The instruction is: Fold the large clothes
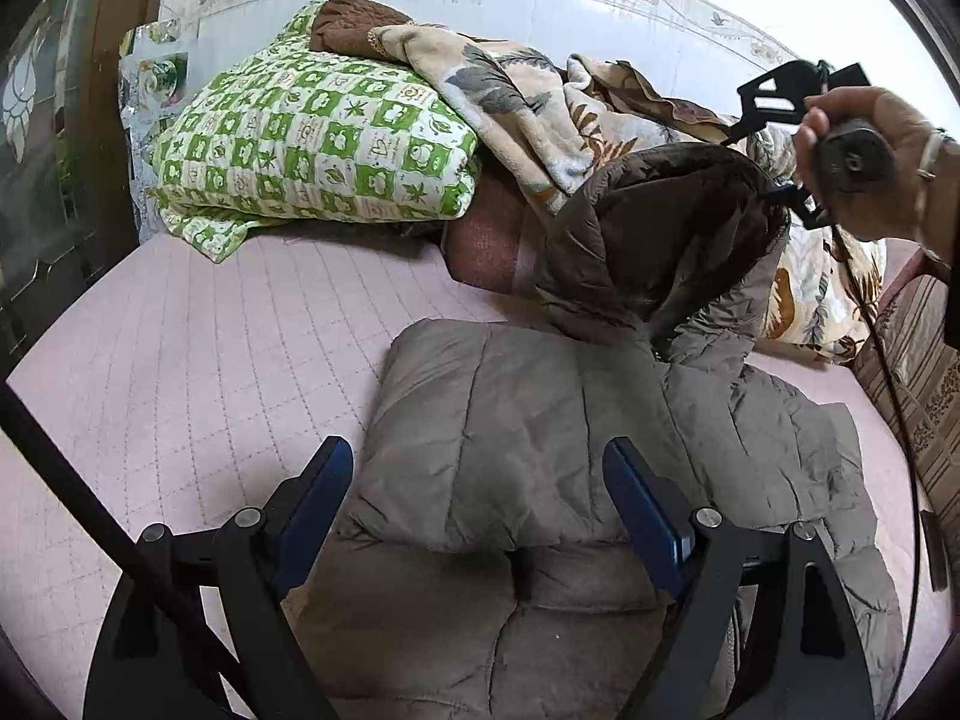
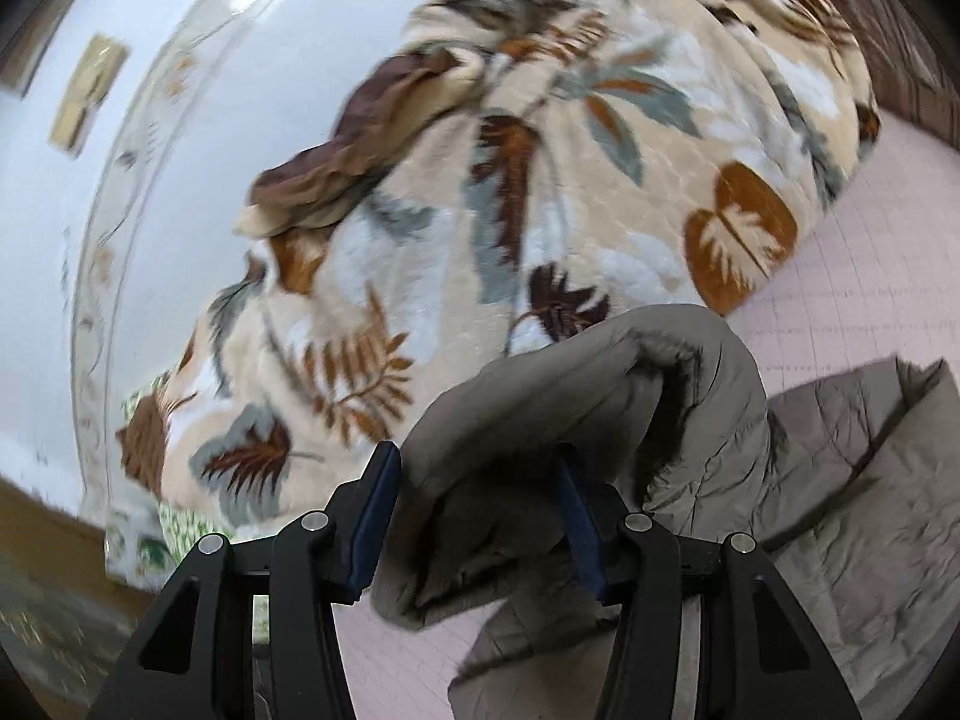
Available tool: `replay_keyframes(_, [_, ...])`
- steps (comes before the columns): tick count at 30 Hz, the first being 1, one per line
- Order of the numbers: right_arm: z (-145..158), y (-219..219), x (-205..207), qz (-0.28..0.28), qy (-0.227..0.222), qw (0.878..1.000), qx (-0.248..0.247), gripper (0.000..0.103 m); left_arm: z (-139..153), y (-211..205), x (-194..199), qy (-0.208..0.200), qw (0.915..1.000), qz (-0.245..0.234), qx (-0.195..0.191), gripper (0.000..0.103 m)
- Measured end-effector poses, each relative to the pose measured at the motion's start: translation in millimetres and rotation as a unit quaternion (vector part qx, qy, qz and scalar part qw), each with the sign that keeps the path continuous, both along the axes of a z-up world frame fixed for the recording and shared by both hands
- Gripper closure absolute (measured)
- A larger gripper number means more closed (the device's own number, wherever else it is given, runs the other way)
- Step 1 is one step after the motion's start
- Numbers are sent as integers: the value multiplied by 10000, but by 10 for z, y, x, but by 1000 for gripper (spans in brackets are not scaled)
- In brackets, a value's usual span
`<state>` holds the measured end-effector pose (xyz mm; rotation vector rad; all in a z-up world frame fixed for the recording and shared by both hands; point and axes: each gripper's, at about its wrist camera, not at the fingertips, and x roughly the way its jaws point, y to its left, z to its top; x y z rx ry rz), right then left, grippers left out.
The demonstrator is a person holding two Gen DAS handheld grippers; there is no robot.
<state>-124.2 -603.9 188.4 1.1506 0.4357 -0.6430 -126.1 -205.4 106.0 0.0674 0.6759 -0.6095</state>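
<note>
Grey coat (image 1: 540,450) partly folded on the bed (image 1: 180,330). Right claw (image 2: 474,516) held its hood raised, not yet laid; left claw (image 1: 480,510) wide, empty.

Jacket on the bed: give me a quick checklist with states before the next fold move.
1. Right gripper has the jacket's hood between its fingers: ok, though whether the pads press firmly: cannot tell.
2. Hood lifted off the bed: ok.
3. Left gripper free: ok, open above the folded jacket body, nothing held.
4. Body lies flat: ok, folded with mild creases.
5. Leaf blanket clear of the hood: not ok, it sits right behind it.
6. Cable clear of the jacket: cannot tell.
</note>
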Motion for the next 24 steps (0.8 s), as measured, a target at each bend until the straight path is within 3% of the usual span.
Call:
replay_keyframes(2, [-58,-35,13,-4,-15,10000,-3,48,9,-15,-22,-52,10000,-23,35,18])
replay_keyframes(3, [-63,-27,13,33,-35,9999,-101,54,17,-18,-31,-81,10000,-35,39,18])
replay_keyframes(4, [-56,-13,13,84,-9,9997,-236,78,21,-18,-37,-98,9999,-40,41,18])
replay_keyframes(5, [-47,9,12,146,29,9993,-342,85,25,-16,-37,-109,9999,-31,37,18])
replay_keyframes(8, [-10,115,-84,249,-18,9976,-651,93,23,-2,-1,-53,10000,1,11,18])
replay_keyframes(19, [239,734,-805,595,-516,9922,-971,96,82,114,25,-75,9997,192,-111,18])
replay_keyframes(24, [161,1183,-1184,797,-513,9901,-1035,96,110,168,25,-100,9995,246,-146,18])
